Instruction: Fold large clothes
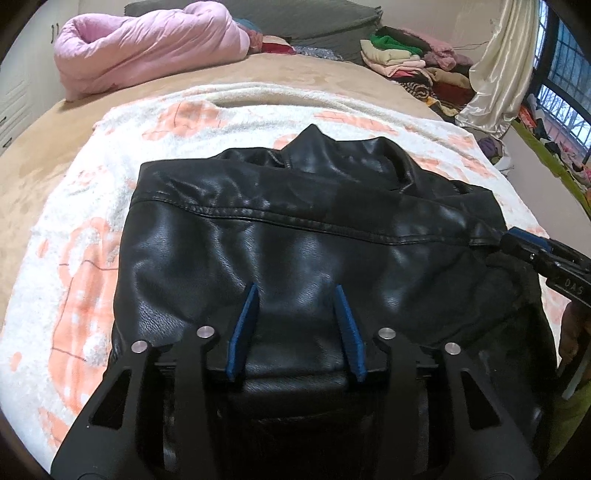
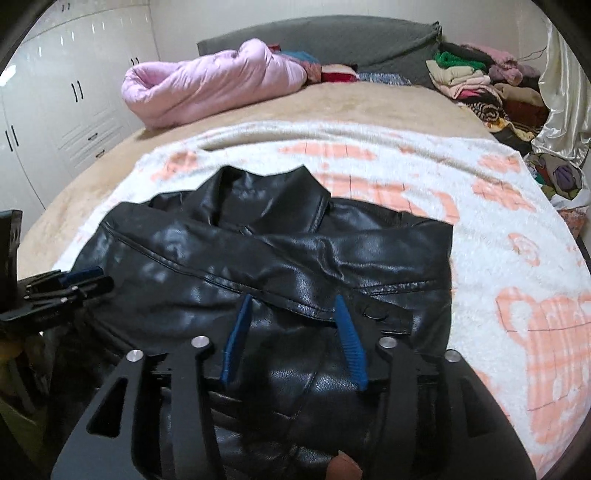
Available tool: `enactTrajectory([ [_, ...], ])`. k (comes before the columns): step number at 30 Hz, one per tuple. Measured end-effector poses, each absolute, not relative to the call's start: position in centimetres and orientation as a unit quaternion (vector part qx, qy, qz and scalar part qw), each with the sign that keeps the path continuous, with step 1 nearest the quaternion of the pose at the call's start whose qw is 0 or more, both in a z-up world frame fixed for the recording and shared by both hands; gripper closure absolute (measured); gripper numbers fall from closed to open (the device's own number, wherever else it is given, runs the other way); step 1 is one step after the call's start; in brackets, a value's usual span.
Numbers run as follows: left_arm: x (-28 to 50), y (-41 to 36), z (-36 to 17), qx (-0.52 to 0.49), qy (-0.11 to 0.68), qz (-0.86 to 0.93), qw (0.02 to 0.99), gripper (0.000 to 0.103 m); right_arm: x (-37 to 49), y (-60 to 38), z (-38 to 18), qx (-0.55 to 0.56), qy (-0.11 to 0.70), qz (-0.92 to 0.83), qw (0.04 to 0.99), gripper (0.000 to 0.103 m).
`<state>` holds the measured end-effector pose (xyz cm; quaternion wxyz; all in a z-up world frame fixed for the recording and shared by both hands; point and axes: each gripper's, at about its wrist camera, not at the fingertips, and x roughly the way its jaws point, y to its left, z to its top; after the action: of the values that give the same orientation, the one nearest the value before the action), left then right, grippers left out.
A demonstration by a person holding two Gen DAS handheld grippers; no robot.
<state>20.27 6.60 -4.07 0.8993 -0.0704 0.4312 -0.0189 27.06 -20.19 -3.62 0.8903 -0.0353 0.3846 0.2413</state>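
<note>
A black leather jacket [image 1: 295, 221] lies folded on a white and orange blanket [image 1: 85, 258], collar pointing away from me. My left gripper [image 1: 295, 288] hovers over the jacket's near left part, its blue pads [image 1: 243, 325] apart with only flat leather showing between them. My right gripper [image 2: 293, 296] is open above a stitched sleeve edge on the jacket [image 2: 258, 258], and its pads [image 2: 351, 332] are clear of the leather. In the left wrist view the right gripper [image 1: 524, 240] sits at the jacket's right edge. The left gripper [image 2: 74, 280] shows at the left in the right wrist view.
The blanket [image 2: 517, 277] covers a tan bed [image 2: 332, 107]. A rolled pink quilt [image 2: 207, 85] lies at the far left by the grey headboard [image 2: 332, 33]. Piled clothes [image 2: 476, 81] and a cream curtain [image 2: 561, 110] stand far right. White wardrobes [image 2: 74, 92] line the left wall.
</note>
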Motion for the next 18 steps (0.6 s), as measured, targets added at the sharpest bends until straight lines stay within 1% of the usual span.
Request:
enactTrajectory([
  [5, 19.9, 6.0, -3.3, -0.069, 0.427, -0.025, 0.901, 0.055, 25.9, -21.1, -2.3, -0.02, 0.367, 0.251, 0.895, 0.04],
  [6, 19.8, 5.9, -3.2, -0.069, 0.426, -0.025, 0.902, 0.05, 25.6, -21.2, -2.1, -0.018, 0.363, 0.253, 0.896, 0.037],
  [7, 19.7, 5.8, -3.0, -0.069, 0.425, -0.026, 0.902, 0.043, 25.3, -21.2, -1.9, -0.017, 0.359, 0.254, 0.898, 0.032],
  [8, 19.6, 5.8, -2.8, -0.067, 0.423, -0.026, 0.903, 0.039, 25.0, -21.3, -1.6, -0.017, 0.355, 0.256, 0.899, 0.031],
  [9, 19.6, 5.8, -2.6, -0.066, 0.421, -0.026, 0.904, 0.033, 24.7, -21.1, -1.4, -0.017, 0.351, 0.259, 0.9, 0.028],
  [10, 19.4, 5.7, -2.4, -0.065, 0.419, -0.025, 0.906, 0.03, 24.4, -21.0, -1.2, -0.017, 0.347, 0.261, 0.901, 0.028],
  [11, 19.3, 5.8, -2.3, -0.065, 0.417, -0.025, 0.906, 0.028, 24.1, -21.0, -1.0, -0.019, 0.342, 0.261, 0.902, 0.027],
  [12, 19.2, 5.8, -2.2, -0.065, 0.416, -0.024, 0.907, 0.024, 23.9, -20.8, -0.8, -0.021, 0.339, 0.261, 0.904, 0.027],
  [15, 18.8, 5.7, -2.0, -0.06, 0.413, -0.025, 0.908, 0.022, 23.3, -20.6, -0.6, -0.025, 0.334, 0.266, 0.904, 0.028],
  [17, 18.4, 5.6, -2.0, -0.059, 0.413, -0.027, 0.908, 0.022, 22.8, -20.3, -0.6, -0.03, 0.335, 0.269, 0.903, 0.034],
  [18, 18.2, 5.6, -2.1, -0.062, 0.413, -0.029, 0.908, 0.022, 22.7, -20.1, -0.7, -0.033, 0.336, 0.269, 0.902, 0.041],
])
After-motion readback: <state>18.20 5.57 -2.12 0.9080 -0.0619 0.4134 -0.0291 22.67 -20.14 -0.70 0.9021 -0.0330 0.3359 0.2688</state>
